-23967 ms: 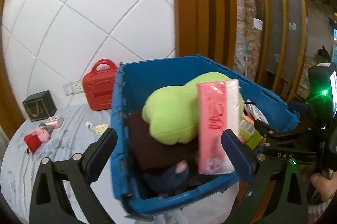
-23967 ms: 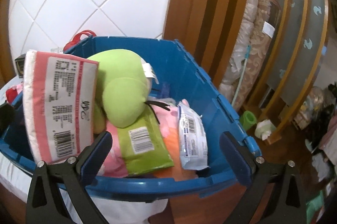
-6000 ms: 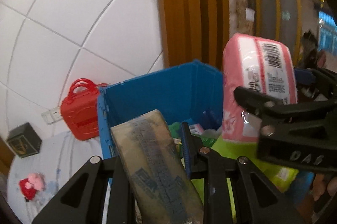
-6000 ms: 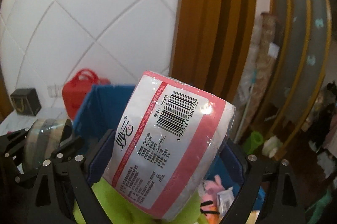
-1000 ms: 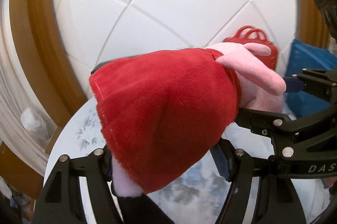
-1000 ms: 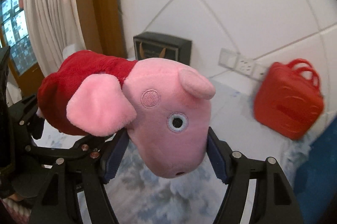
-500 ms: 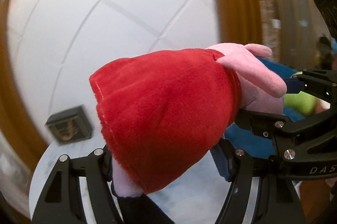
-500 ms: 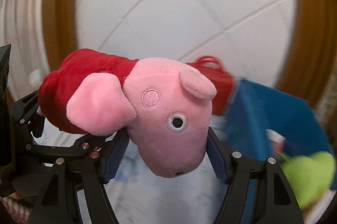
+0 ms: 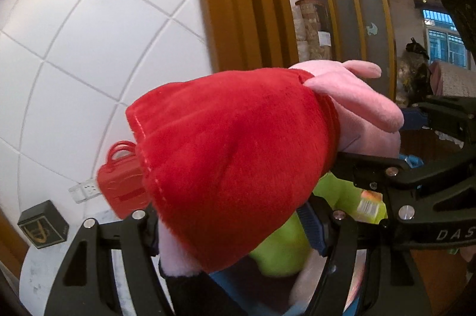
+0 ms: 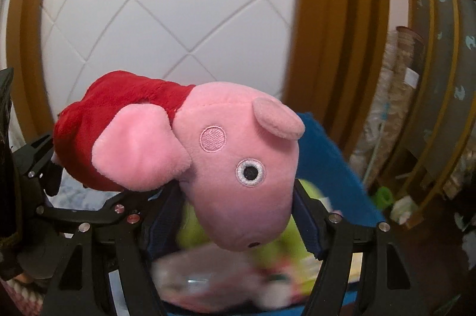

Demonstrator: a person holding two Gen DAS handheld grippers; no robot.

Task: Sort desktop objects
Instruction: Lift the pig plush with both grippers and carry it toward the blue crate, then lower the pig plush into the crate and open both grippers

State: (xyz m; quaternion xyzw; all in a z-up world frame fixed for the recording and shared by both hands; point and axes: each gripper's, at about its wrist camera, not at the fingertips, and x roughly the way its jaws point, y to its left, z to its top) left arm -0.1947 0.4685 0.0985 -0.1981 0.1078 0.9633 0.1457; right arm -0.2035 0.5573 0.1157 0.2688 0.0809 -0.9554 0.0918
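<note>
Both grippers have swung from the tabletop [image 9: 44, 271] to above the blue bin [image 10: 324, 164]. Left gripper [image 9: 235, 229] clamps the pig plush's [image 10: 238, 167] red dress; right gripper [image 10: 235, 221] clamps its head. Green plush [image 9: 282, 244] below; red case [image 9: 122, 182] behind, at the tabletop's back edge.

Soft, even indoor light; daylight glows through a far window [image 9: 440, 39] on the right. Fisheye bending curves the wall tiles [image 9: 89, 48], with dark vignetted corners. The blue bin [image 10: 327, 167] and its contents smear with motion blur.
</note>
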